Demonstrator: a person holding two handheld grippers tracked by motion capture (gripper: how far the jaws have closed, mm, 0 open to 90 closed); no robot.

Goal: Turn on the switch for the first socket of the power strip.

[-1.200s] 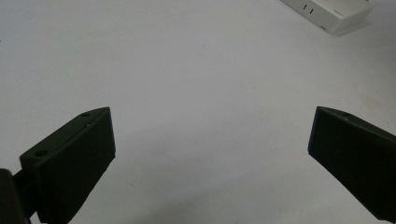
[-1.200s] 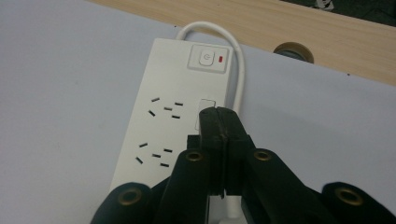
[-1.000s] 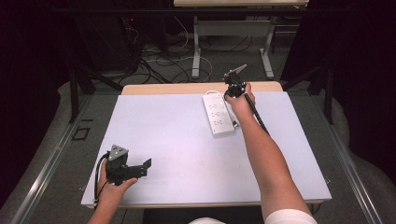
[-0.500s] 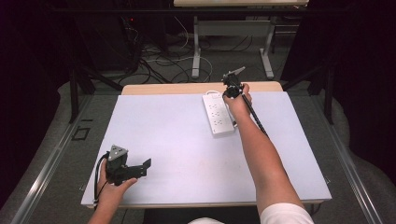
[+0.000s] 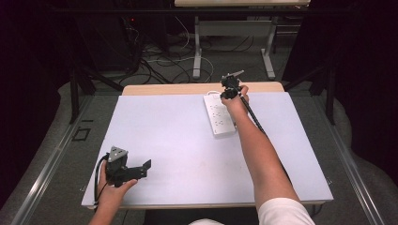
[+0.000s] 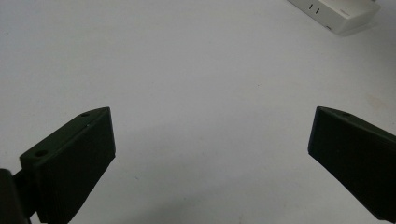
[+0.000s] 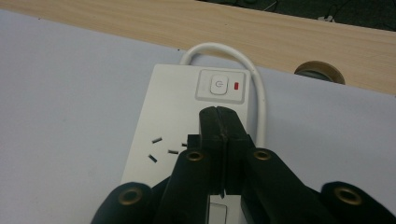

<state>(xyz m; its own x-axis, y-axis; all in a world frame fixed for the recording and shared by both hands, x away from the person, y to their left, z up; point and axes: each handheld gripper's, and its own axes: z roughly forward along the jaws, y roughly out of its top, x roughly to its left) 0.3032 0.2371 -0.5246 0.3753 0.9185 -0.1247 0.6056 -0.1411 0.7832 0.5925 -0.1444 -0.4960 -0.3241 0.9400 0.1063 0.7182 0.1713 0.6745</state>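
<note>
A white power strip [image 5: 219, 117] lies on the white table [image 5: 164, 126], toward its far edge. My right gripper [image 5: 225, 95] hovers over the strip's far end. In the right gripper view that gripper [image 7: 223, 113] is shut, jaws pressed together with nothing between them. Its tip sits just short of the strip's power button [image 7: 218, 85] and red indicator [image 7: 237, 86]. My left gripper [image 5: 148, 165] rests at the near left of the table. In the left gripper view it [image 6: 210, 126] is open, with bare table between its jaws and a corner of the power strip [image 6: 336, 14] far off.
The strip's white cable [image 7: 254, 70] loops off its far end. A wooden strip [image 5: 202, 88] runs along the table's far edge, with a round cable hole [image 7: 320, 72] in it. Beyond the table, tangled cables [image 5: 164, 58] lie on the floor.
The right gripper has crept slightly toward the strip's far end. The left gripper has stayed put.
</note>
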